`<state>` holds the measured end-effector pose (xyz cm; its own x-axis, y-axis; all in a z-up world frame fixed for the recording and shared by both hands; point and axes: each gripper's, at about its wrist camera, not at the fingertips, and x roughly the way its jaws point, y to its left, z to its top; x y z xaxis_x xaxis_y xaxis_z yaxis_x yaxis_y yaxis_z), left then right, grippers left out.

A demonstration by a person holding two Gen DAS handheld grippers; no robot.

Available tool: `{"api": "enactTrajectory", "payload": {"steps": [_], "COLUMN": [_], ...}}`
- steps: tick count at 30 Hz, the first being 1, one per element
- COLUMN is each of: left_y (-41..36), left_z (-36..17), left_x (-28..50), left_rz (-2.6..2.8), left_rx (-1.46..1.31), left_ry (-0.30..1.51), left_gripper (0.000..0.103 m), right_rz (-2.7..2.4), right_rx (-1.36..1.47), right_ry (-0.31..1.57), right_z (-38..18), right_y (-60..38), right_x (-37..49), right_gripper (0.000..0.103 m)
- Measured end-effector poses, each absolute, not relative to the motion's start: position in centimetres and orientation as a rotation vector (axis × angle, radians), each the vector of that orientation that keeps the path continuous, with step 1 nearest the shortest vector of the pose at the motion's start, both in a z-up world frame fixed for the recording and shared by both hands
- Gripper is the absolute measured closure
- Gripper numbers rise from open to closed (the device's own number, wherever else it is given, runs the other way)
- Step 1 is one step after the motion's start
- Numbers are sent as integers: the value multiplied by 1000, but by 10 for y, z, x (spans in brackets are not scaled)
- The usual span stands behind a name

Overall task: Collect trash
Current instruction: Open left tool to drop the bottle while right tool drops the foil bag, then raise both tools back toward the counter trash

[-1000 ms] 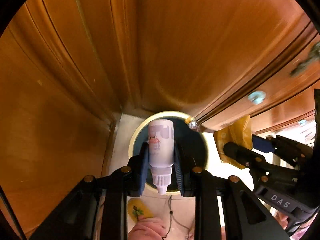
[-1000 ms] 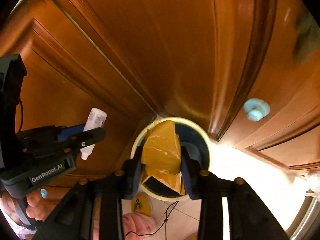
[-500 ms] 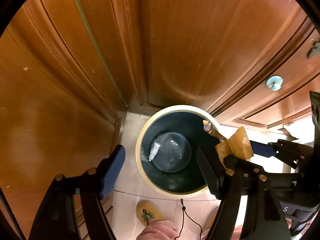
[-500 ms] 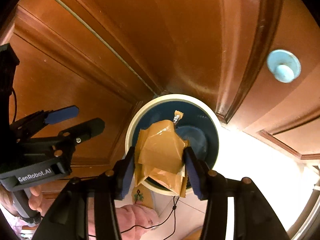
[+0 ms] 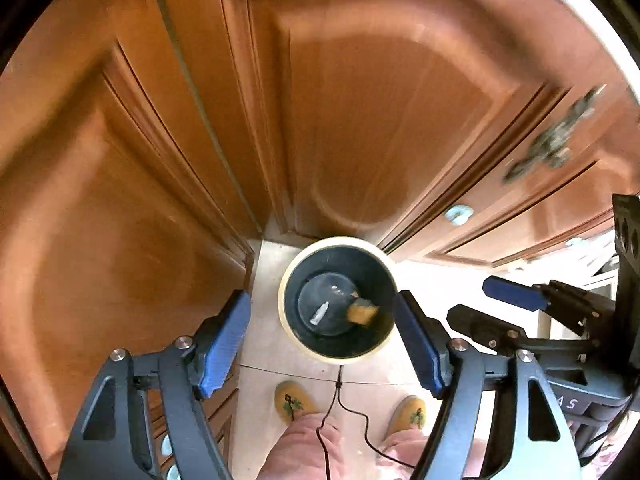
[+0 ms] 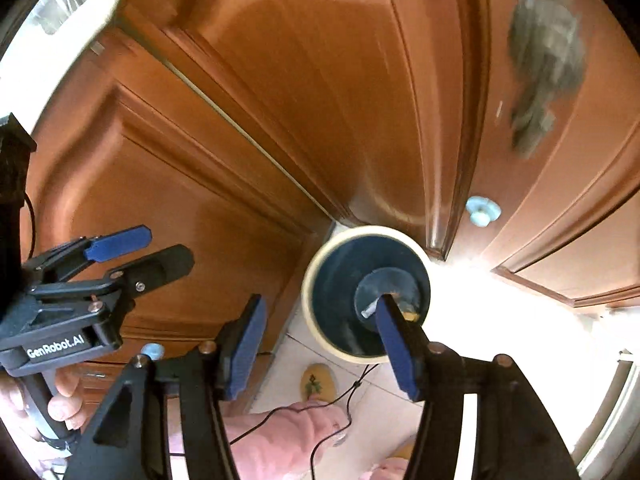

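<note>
A round bin with a cream rim [image 5: 285, 292] stands on the floor in a corner of wooden cabinets. On its dark bottom lie a small white bottle [image 5: 320, 314] and a crumpled yellow wrapper [image 5: 362, 312]. My left gripper [image 5: 320, 338] hangs high above the bin, open and empty. In the right wrist view the bin's rim [image 6: 310, 288] shows beyond my right gripper [image 6: 320, 344], whose jaws are opening with nothing between them. Its right finger hides most of the bottle [image 6: 369, 311]. Each gripper appears in the other's view: the right gripper [image 5: 494, 308] and the left gripper [image 6: 168, 246].
Brown wooden cabinet doors [image 5: 360, 120] close in behind and beside the bin, with a pale blue knob [image 5: 459, 214] to the right. A person's yellow slippers [image 5: 293, 400] and pink trouser legs stand on the light tiles below. A thin black cable [image 5: 340, 396] hangs there.
The left gripper opened and the bottle fell into the bin. The right gripper let the yellow wrapper drop in too. Both grippers rose well above the bin.
</note>
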<state>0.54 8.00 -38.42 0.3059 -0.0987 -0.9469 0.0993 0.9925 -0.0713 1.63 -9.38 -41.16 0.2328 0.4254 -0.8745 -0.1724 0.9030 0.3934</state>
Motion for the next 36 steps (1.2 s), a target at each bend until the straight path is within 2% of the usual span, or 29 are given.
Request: {"api": "enactTrajectory", "payload": {"steps": [12, 19, 22, 25, 27, 30, 36], "left_y": [57, 58, 57, 61, 65, 68, 81], "left_z": [-184, -98, -67, -36, -22, -8, -9], "left_x": [14, 34, 48, 60, 71, 89, 130], "left_rz": [-191, -229, -234, -249, -253, -269, -281], "left_rx": [1, -20, -8, -7, 0, 9, 14], "left_ry": [1068, 996, 971, 946, 945, 957, 1001], "left_gripper": [31, 30, 24, 19, 19, 18, 18], "right_rz": [384, 339, 318, 296, 267, 218, 131], "right_rx": [163, 184, 191, 194, 199, 213, 237], "right_ry": [1135, 1048, 999, 938, 893, 849, 829], "right_z": [-224, -140, -101, -65, -47, -21, 14], "right_y": [-97, -114, -119, -122, -125, -131, -142], "right_x": [-6, -3, 4, 13, 21, 35, 71], "right_gripper": [45, 45, 45, 44, 39, 39, 39]}}
